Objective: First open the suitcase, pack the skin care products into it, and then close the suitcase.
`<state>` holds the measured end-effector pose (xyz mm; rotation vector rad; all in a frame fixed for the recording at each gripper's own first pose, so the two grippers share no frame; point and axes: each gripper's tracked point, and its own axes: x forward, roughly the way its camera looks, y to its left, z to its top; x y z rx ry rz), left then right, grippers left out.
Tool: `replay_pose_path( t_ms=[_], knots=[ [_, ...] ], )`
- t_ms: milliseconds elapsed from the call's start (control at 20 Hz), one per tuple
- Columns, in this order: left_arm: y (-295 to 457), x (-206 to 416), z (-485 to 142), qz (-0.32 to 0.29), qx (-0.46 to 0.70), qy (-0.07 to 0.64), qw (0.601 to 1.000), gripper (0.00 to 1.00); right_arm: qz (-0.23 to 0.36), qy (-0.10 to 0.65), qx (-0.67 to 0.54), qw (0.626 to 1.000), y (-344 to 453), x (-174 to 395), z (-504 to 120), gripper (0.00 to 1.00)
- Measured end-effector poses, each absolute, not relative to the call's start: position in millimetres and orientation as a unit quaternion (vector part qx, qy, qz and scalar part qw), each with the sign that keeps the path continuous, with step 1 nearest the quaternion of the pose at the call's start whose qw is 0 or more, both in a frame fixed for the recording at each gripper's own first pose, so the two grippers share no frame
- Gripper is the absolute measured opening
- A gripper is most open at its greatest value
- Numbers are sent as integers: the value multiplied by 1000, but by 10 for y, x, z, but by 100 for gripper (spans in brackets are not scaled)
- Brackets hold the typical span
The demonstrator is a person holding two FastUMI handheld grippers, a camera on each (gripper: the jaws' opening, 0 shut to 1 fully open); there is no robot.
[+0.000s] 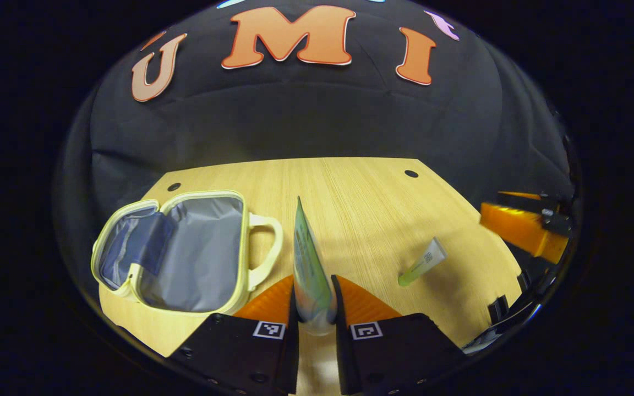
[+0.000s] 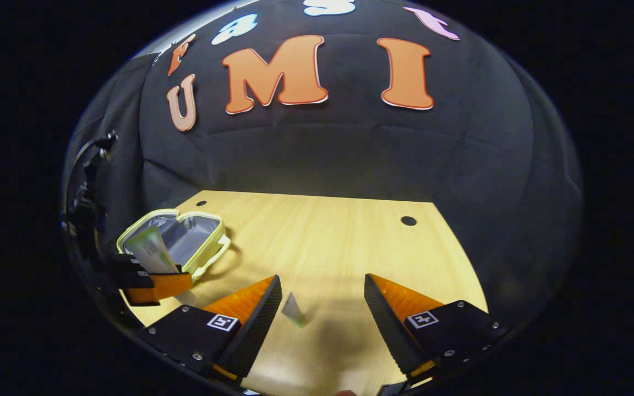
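The pale yellow suitcase lies open on the wooden table, its grey lining showing, left of my left gripper. That gripper is shut on a green and white skin care tube, held upright above the table. A smaller green tube lies flat on the wood to the right. In the right gripper view my right gripper stands open above the small tube, which lies nearer its left finger. Farther left there, the left gripper holds its tube beside the open suitcase.
The wooden table has two dark holes near its back edge. The black cloth wall rises right behind it. In the left gripper view, the right gripper hangs at the far right above the table's edge.
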<state>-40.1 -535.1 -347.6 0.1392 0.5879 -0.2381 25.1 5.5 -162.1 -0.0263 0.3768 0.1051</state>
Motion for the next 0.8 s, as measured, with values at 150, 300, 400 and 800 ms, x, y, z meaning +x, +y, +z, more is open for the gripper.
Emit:
replay_pose_path(
  t_ms=[150, 300, 400, 800],
  knots=[
    [-5111, -533, -3353, -98, 73, 295, 948, 28, 77, 217, -24, 973, 275, 370, -1952, 96],
    [-4937, -646, -3290, -87, 42, 305, 947, 28, 92, 264, -19, 960, 390, 410, -2354, 96],
    [-4806, -658, -3258, -76, 34, 303, 949, 28, 92, 292, -16, 952, 425, 441, -2599, 95],
    [-4579, -574, -3373, -68, 39, 299, 951, 28, 76, 365, -69, 925, 348, 500, -3206, 51]
  ],
)
